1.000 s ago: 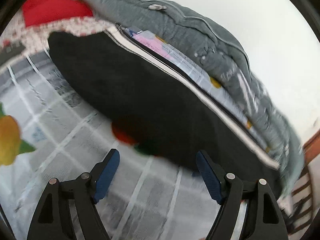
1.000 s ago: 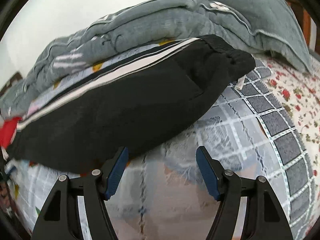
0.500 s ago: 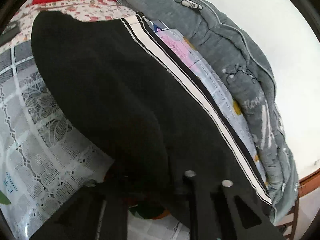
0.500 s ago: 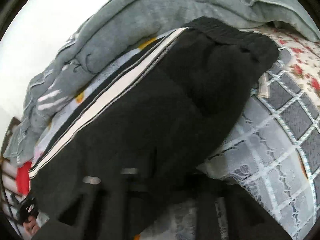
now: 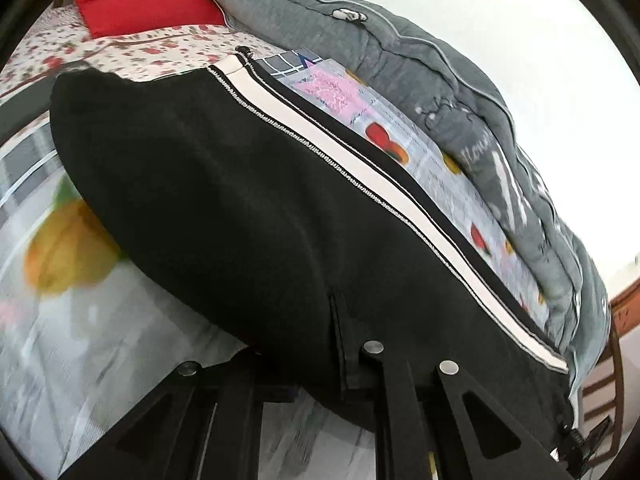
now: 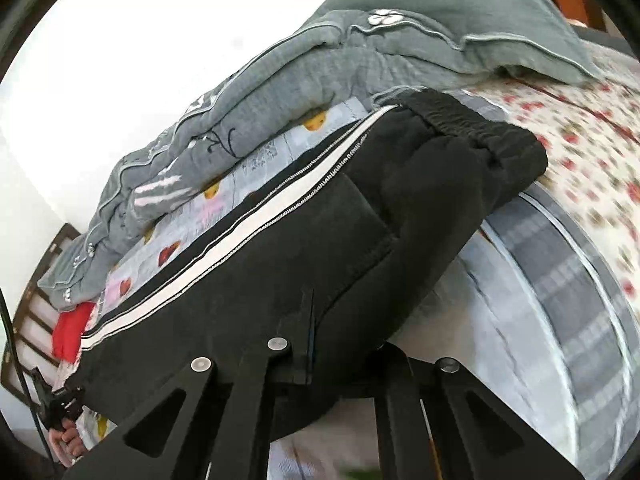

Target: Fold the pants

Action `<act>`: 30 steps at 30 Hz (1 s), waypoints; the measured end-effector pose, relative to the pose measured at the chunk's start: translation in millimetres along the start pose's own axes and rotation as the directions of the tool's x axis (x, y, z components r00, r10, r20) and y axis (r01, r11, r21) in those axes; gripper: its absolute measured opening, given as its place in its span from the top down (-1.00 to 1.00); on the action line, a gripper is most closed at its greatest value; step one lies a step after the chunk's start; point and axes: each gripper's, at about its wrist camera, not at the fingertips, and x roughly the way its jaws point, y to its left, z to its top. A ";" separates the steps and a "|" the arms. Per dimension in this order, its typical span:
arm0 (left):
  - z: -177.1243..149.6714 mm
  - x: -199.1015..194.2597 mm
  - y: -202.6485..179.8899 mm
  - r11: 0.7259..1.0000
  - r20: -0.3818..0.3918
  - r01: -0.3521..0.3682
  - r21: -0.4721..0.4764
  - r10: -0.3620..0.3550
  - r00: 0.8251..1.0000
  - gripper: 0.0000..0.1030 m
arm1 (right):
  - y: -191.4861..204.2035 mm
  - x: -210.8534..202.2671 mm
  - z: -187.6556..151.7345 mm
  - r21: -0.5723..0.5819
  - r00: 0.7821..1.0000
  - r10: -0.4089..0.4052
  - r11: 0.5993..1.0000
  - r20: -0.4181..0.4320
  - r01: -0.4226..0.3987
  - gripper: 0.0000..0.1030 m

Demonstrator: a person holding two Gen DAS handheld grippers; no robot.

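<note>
Black pants (image 5: 240,208) with a white side stripe lie lengthwise on a bed. My left gripper (image 5: 316,364) is shut on their near edge, the fabric draped over its fingers. In the right wrist view the pants (image 6: 320,248) show an elastic waistband (image 6: 480,124) at the far right. My right gripper (image 6: 336,356) is shut on the near edge there too, fingertips hidden under cloth. The left gripper (image 6: 60,408) shows small at the far left of the right wrist view.
A grey quilt (image 5: 420,64) is heaped behind the pants, also in the right wrist view (image 6: 320,80). A red pillow (image 5: 140,8) lies at the head. The bed has a grey checked sheet (image 6: 560,300) with fruit prints and a floral sheet (image 6: 580,128).
Both grippers were open in front of the pants a second ago. They have moved in, closed on the near edge and lifted it slightly.
</note>
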 end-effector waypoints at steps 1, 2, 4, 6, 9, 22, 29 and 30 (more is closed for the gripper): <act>-6.9 -6.1 1.8 1.000 -0.001 -0.001 0.008 0.001 1.000 0.75 | -8.0 -11.6 -8.8 0.005 1.000 0.008 1.000 -0.002 -0.008 0.86; -14.5 -13.5 4.3 1.000 -0.001 0.002 0.014 -0.002 1.000 0.74 | -13.7 -21.1 -15.9 0.006 1.000 0.009 1.000 0.001 -0.009 0.86; -29.4 -26.9 9.7 1.000 -0.007 0.011 0.015 -0.010 1.000 0.73 | -20.7 -38.2 -29.5 -0.015 1.000 -0.011 1.000 0.009 0.012 0.86; -42.8 -38.7 14.2 1.000 -0.012 0.009 0.020 -0.009 1.000 0.72 | -25.3 -50.8 -40.7 -0.030 0.999 -0.031 0.999 0.012 0.032 0.85; -55.7 -48.7 13.4 0.998 -0.007 -0.022 0.053 0.023 1.000 0.65 | -34.2 -60.9 -53.2 -0.026 0.999 -0.035 0.999 -0.013 0.035 0.81; -85.9 -117.7 10.0 0.984 0.087 -0.135 0.119 0.125 0.988 -0.05 | -70.8 -110.7 -47.6 -0.009 0.984 -0.160 0.987 0.082 0.162 -0.14; -87.1 -114.4 -8.8 0.985 0.137 -0.129 0.116 0.113 0.984 -0.15 | -92.7 -76.0 -23.3 0.146 0.996 -0.042 0.989 0.077 0.031 -0.23; -85.1 -110.6 -12.6 0.984 0.133 -0.135 0.118 0.120 0.984 -0.15 | -92.3 -70.8 -19.2 0.158 0.996 -0.036 0.987 0.077 0.023 -0.23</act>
